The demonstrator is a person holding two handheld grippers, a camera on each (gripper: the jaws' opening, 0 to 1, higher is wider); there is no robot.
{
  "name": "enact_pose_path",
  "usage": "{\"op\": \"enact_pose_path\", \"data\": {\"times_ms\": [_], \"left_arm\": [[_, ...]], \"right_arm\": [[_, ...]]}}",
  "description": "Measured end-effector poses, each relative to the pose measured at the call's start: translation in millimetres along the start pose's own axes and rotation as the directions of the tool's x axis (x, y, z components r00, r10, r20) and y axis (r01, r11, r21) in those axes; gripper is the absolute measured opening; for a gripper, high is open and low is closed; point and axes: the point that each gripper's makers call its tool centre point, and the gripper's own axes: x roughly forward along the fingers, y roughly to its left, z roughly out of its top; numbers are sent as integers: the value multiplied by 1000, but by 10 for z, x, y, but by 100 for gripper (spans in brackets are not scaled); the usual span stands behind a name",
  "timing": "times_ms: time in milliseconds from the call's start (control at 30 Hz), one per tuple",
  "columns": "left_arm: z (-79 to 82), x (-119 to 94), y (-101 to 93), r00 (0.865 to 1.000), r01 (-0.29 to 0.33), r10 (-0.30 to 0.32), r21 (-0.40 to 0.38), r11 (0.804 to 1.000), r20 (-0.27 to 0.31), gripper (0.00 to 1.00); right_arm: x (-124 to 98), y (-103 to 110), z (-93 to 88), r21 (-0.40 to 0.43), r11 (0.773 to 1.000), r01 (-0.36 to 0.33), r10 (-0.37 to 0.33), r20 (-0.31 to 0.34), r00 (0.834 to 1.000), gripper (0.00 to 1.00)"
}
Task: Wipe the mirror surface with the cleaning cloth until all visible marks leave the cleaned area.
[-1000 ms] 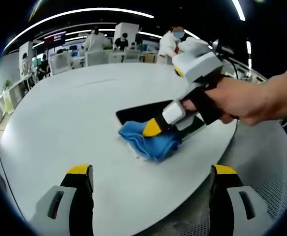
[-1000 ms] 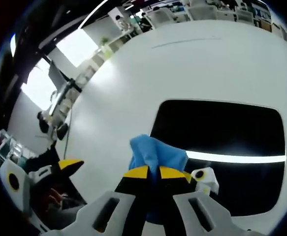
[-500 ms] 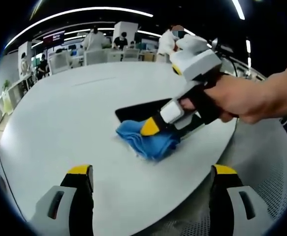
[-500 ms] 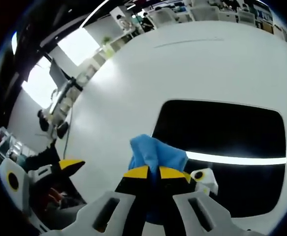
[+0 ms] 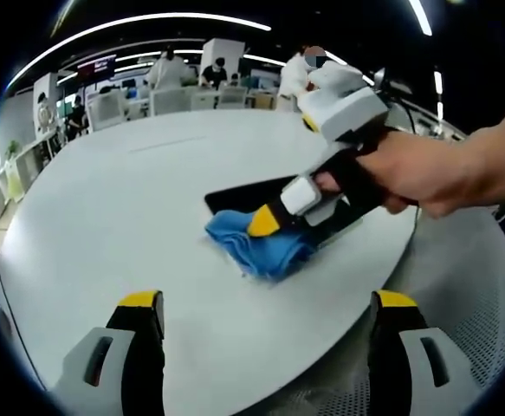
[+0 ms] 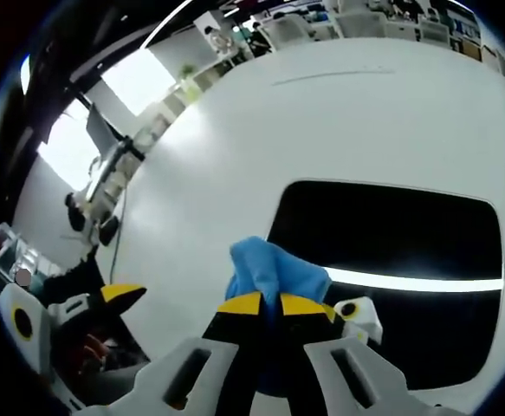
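Observation:
A dark rectangular mirror lies flat on the round white table; in the left gripper view the mirror shows partly under the right gripper. My right gripper is shut on a bunched blue cleaning cloth that rests at the mirror's near-left corner. In the left gripper view the cloth sits under the right gripper, which a hand holds. My left gripper stands open over bare table in front of the cloth, with nothing between its jaws.
The table's edge curves close on the right in the left gripper view, with a mesh chair seat beyond it. People, desks and chairs stand far behind the table. A bright ceiling-light streak reflects in the mirror.
The right gripper and cloth shifted slightly left, then back right, over the mirror's corner. The left gripper has stayed where it was.

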Motion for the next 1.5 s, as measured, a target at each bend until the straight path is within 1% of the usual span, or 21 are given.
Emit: {"op": "enact_pose_path", "data": {"times_ms": [333, 633, 967, 1167, 1233, 1400, 1500], "left_arm": [[-7, 2, -15, 1000, 8, -8, 0, 1000, -5, 99], [-13, 6, -15, 1000, 9, -9, -2, 1000, -7, 99], [-10, 2, 1, 1000, 2, -2, -9, 1000, -2, 99], [-8, 1, 9, 1000, 0, 0, -14, 1000, -1, 99], [-9, 3, 4, 1000, 2, -2, -13, 1000, -2, 99], [-21, 12, 9, 1000, 2, -2, -12, 1000, -5, 99], [-21, 8, 7, 1000, 3, -3, -15, 1000, -7, 99]], "right_arm": [[57, -79, 162, 2, 1000, 14, -14, 8, 1000, 1], [121, -113, 289, -19, 1000, 14, -14, 7, 1000, 1], [208, -191, 486, -29, 999, 13, -13, 15, 1000, 1], [279, -255, 640, 18, 1000, -7, 7, 16, 1000, 1], [305, -281, 684, 19, 1000, -11, 11, 14, 1000, 1], [347, -332, 756, 7, 1000, -12, 11, 12, 1000, 1], [349, -328, 748, -5, 1000, -8, 8, 10, 1000, 1]]}}
